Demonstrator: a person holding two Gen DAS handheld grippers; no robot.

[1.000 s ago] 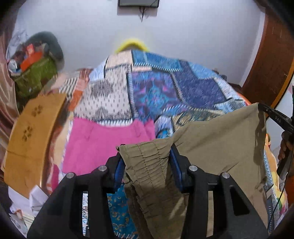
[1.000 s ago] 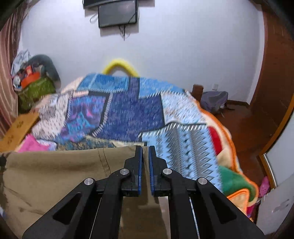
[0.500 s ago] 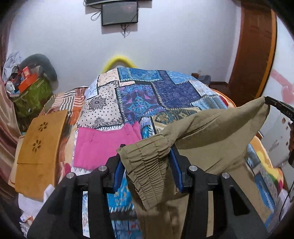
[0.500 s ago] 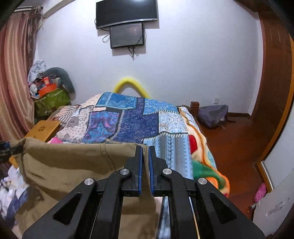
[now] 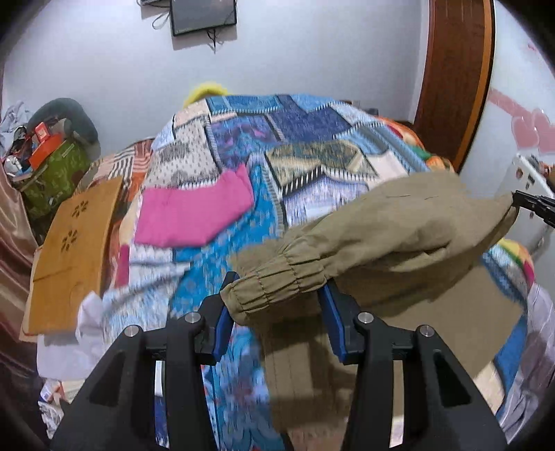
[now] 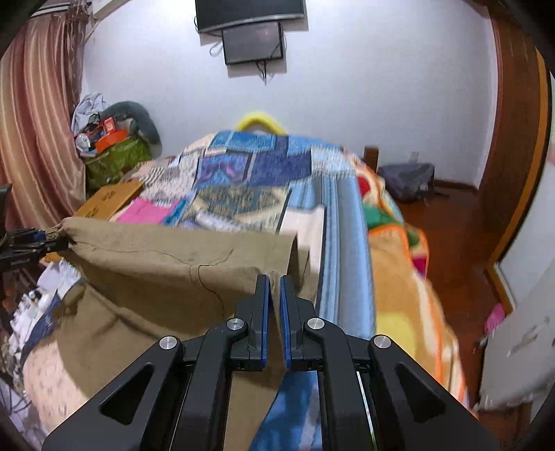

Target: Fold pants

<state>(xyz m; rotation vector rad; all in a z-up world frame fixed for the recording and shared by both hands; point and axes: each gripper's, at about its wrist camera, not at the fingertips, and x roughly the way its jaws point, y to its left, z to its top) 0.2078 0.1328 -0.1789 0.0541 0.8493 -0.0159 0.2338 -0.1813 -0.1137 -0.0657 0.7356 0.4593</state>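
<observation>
Pants (image 5: 399,229) hang stretched between the left tool (image 5: 277,312) and right tool (image 6: 274,305), both clamped on them.

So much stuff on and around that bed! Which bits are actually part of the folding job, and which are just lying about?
Part of the job:
- khaki pants
- left gripper, clamped on the elastic waistband
- right gripper, shut on the pants' other end

Just lying about:
- pink cloth
- patchwork bedspread
- wooden board
- green bag
- grey backpack

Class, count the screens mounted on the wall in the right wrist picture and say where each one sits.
2. A larger dark screen is at the top of the wall, partly cut off; a smaller screen hangs directly beneath it, cables dangling. None seems hidden.
</observation>
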